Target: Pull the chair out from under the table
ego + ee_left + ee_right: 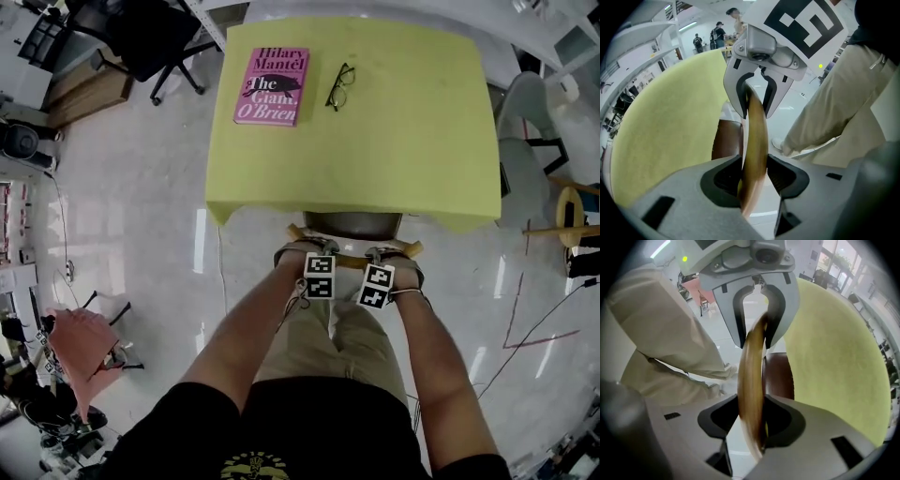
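Left gripper (752, 177) is clamped on the chair's curved wooden top rail (754, 136), jaws pressed in on either face of the wood. The right gripper (752, 420) has the same rail pinched the same way, a little further along. Both point steeply down, close together, each showing in the other's camera straight along the rail. Just beyond the two grippers sits the chair (354, 227), its brown seat (726, 140) tucked under the near edge of the yellow-green table (394, 141), with only the rail and a sliver of seat clear of it. Well beyond the grippers, at the table's far end, a pink book titled "The Giant, O'Brien" (272, 86) lies flat, and a pair of glasses (339, 86) rests just beside it, toward the right gripper's side. Behind the grippers, the person's beige trousers (328, 347) stand close to the rail.
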A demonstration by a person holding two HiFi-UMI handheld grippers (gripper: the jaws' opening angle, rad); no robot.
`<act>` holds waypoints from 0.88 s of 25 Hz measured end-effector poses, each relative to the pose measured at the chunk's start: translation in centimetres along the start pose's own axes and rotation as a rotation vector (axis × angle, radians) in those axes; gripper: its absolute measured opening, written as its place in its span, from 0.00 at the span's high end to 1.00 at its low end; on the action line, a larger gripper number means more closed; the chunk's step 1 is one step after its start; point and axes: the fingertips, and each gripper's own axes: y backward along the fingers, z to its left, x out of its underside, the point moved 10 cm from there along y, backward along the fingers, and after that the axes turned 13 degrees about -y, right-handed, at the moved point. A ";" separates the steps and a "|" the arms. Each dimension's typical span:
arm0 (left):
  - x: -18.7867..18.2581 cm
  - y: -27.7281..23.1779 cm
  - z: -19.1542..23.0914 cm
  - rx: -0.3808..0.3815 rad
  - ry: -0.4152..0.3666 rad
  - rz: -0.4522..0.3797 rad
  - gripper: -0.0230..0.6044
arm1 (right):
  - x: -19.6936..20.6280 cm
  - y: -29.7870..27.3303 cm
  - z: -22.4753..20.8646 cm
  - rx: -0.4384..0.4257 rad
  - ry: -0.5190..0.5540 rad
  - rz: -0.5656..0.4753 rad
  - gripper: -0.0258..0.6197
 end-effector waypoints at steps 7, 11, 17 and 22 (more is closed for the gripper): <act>-2.1 -0.4 -3.6 -0.044 0.074 0.042 0.70 | 1.4 0.2 2.8 -0.029 0.060 0.011 0.71; -2.5 -0.5 -5.6 -0.040 0.079 0.068 0.70 | 1.7 0.0 4.8 -0.042 0.069 -0.002 0.71; -2.5 -0.6 -8.5 -0.024 0.060 0.078 0.70 | 1.5 -0.2 7.8 -0.033 0.054 -0.003 0.71; -2.2 0.0 -10.5 -0.027 0.032 0.068 0.70 | 1.0 -0.3 10.1 -0.023 0.025 0.001 0.71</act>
